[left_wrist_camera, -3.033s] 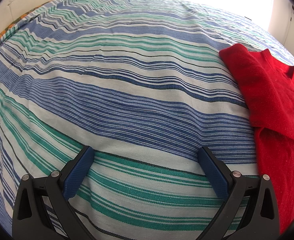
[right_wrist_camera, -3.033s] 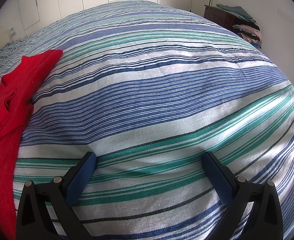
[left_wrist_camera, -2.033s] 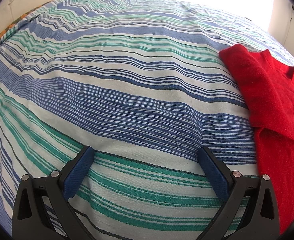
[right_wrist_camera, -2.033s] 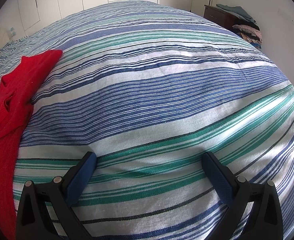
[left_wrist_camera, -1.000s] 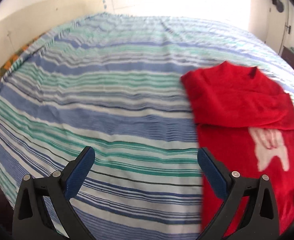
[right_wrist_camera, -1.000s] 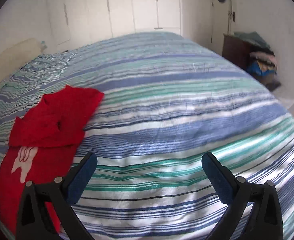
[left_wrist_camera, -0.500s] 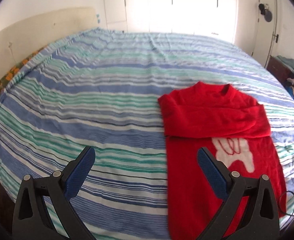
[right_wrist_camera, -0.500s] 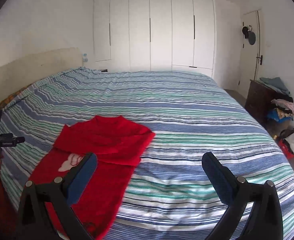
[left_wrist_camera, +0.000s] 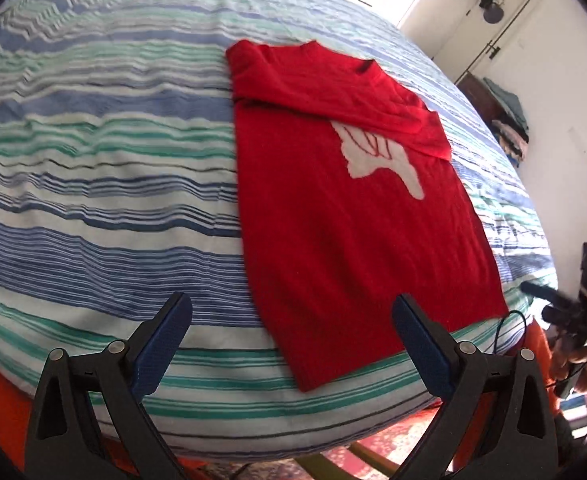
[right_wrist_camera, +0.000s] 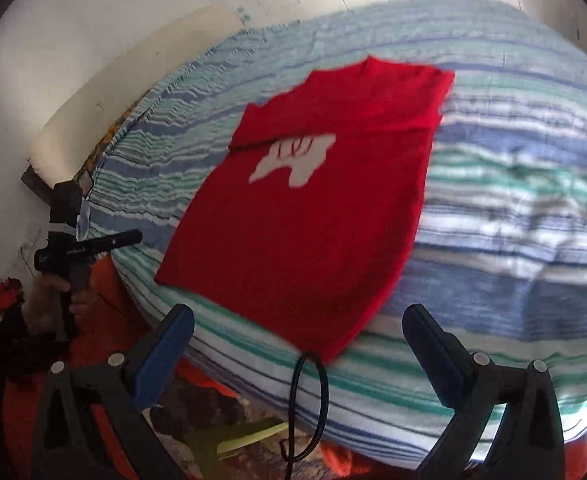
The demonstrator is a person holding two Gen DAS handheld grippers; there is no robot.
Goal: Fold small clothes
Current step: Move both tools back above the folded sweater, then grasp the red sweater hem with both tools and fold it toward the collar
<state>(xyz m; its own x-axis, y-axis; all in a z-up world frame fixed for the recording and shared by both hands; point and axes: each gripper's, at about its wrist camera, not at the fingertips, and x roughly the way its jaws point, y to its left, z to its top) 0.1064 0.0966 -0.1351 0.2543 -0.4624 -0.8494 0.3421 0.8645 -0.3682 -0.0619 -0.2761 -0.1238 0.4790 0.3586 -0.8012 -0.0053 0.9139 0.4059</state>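
Both grippers held spread and empty above the near edge of the bed, red sweater laid flat beyond them.

The left gripper (left_wrist_camera: pixel 291 344) is seen with its 2 blue-padded fingers wide apart, nothing between them; the right gripper (right_wrist_camera: pixel 299 354) is likewise spread and empty, and neither touches fabric. The red sweater (left_wrist_camera: pixel 345 208) is spread on the striped bedspread (left_wrist_camera: pixel 93 168), hem toward the grippers, sleeves folded across the chest so that a white motif (left_wrist_camera: pixel 381 158) is partly covered. A black cable (right_wrist_camera: pixel 309 404) hangs at the bed edge below the hem. The other gripper, held in a hand (right_wrist_camera: pixel 53 296), is seen at the left of the right wrist view. Piled clothes (left_wrist_camera: pixel 511 124) are noted by the far wall.
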